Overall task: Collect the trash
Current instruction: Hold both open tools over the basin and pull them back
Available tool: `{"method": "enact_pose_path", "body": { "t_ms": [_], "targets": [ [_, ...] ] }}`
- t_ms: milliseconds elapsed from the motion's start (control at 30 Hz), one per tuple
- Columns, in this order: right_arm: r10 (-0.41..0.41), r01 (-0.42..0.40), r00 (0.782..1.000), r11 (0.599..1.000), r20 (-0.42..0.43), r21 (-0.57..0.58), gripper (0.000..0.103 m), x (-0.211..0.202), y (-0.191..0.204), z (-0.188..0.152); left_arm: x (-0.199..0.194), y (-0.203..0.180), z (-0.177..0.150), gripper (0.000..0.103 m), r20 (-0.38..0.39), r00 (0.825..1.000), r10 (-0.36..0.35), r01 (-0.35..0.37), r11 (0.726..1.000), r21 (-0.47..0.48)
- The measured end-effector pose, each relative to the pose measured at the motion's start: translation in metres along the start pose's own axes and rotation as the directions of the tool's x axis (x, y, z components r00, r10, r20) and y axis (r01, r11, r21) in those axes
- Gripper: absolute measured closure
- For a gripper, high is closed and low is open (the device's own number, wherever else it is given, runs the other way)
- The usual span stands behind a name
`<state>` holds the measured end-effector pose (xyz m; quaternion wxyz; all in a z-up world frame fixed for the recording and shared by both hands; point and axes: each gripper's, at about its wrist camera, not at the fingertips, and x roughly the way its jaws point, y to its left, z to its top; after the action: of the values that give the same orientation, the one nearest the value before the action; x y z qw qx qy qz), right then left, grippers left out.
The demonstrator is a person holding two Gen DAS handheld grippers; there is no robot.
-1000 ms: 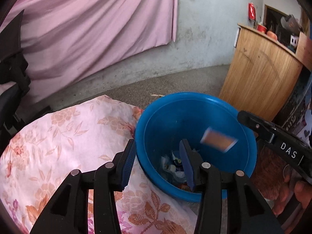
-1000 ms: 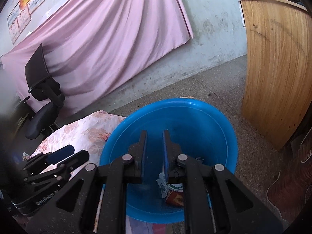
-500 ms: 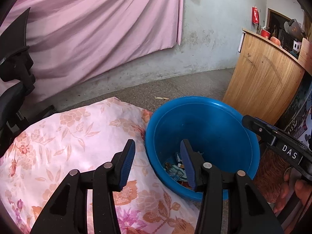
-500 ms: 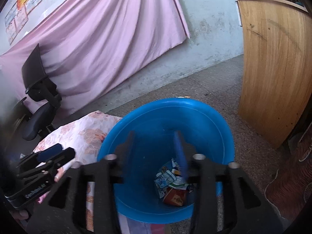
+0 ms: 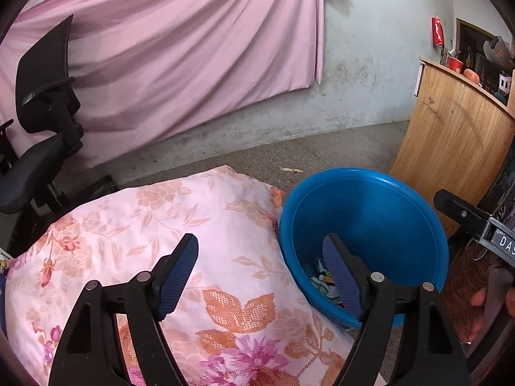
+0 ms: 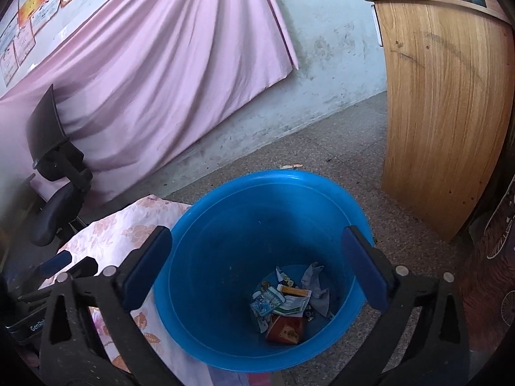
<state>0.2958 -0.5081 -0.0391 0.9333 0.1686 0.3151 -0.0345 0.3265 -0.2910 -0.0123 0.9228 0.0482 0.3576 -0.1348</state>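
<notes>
A blue plastic tub [image 6: 225, 234] stands on the floor with several wrappers and paper scraps [image 6: 289, 302] at its bottom, among them a red packet [image 6: 286, 329]. My right gripper [image 6: 257, 270] hangs open above the tub with nothing between its fingers. In the left wrist view the same tub [image 5: 379, 212] sits to the right of a floral cushion [image 5: 145, 225]. My left gripper [image 5: 260, 273] is open and empty, straddling the cushion's edge and the tub's rim. The right gripper's body [image 5: 473, 225] shows at the right edge.
A black office chair [image 5: 42, 135] stands at the left before a pink curtain [image 5: 161, 58]. A wooden counter [image 6: 444, 112] rises at the right, close behind the tub. A small scrap [image 5: 291, 170] lies on the speckled floor [image 6: 322, 148] beyond the tub.
A packet that was falling into the tub now lies at its bottom. My right gripper opened wide. My left gripper opened wider and drew back to the left over the cushion.
</notes>
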Motion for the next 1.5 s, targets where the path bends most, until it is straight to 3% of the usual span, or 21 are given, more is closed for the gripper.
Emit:
{"method": "enact_pose_path", "body": {
  "t_ms": [267, 633, 1000, 1500],
  "targets": [
    [-0.003, 0.004, 1.0, 0.999, 0.025, -0.046, 0.0, -0.003, 0.008, -0.001, -0.005, 0.005, 0.002, 0.006, 0.057, 0.998, 0.008, -0.006, 1.0, -0.024],
    [0.033, -0.02, 0.987, 0.996, 0.159, -0.088, 0.0, -0.03, 0.023, 0.0, -0.019, 0.017, 0.005, 0.006, 0.109, 0.994, 0.017, -0.01, 0.998, -0.063],
    [0.054, -0.029, 0.978, 0.992, 0.202, -0.124, 0.0, -0.038, 0.037, -0.007, -0.035, 0.027, 0.001, 0.006, 0.146, 0.987, 0.073, -0.062, 0.995, -0.079],
    [0.061, -0.027, 0.946, 0.994, 0.319, -0.109, 0.0, -0.073, 0.048, -0.019, -0.088, 0.038, -0.003, 0.003, 0.28, 0.956, 0.084, -0.051, 0.991, -0.12]
  ]
}}
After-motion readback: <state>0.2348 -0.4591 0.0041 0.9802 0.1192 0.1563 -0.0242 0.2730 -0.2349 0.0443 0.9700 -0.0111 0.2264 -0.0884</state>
